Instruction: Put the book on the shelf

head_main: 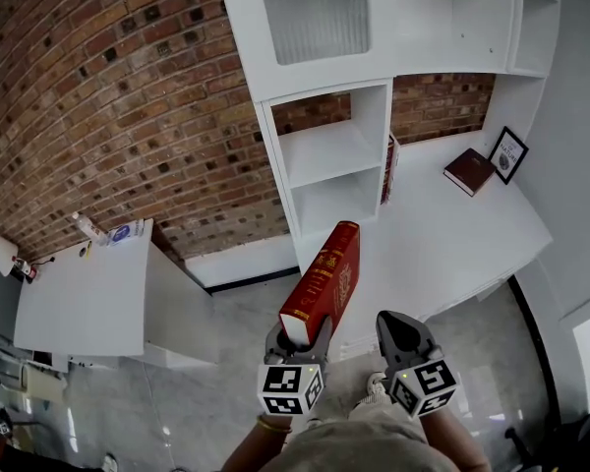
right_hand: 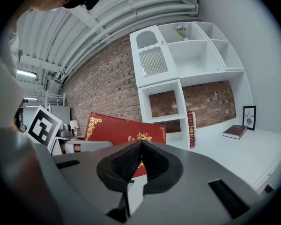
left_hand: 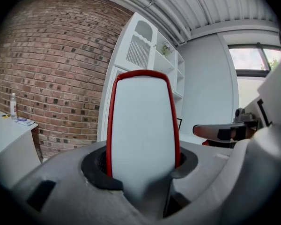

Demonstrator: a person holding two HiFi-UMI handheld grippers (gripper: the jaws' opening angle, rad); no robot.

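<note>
A thick red book with gold print (head_main: 324, 278) stands tilted in my left gripper (head_main: 299, 338), which is shut on its lower end. In the left gripper view the book's pale page edge (left_hand: 143, 125) fills the space between the jaws. My right gripper (head_main: 403, 332) hangs just right of the book, shut and holding nothing; its pads meet in the right gripper view (right_hand: 139, 146), where the book's red cover (right_hand: 117, 131) shows behind them. The white shelf unit (head_main: 336, 155) stands ahead, its two lower compartments bare.
A white desk top (head_main: 452, 224) runs right of the shelf, bearing a dark red book (head_main: 469, 171) lying flat, a framed picture (head_main: 507, 154) and an upright red book (head_main: 389, 168) against the shelf side. A white cabinet (head_main: 88, 298) with a bottle stands left. Brick wall behind.
</note>
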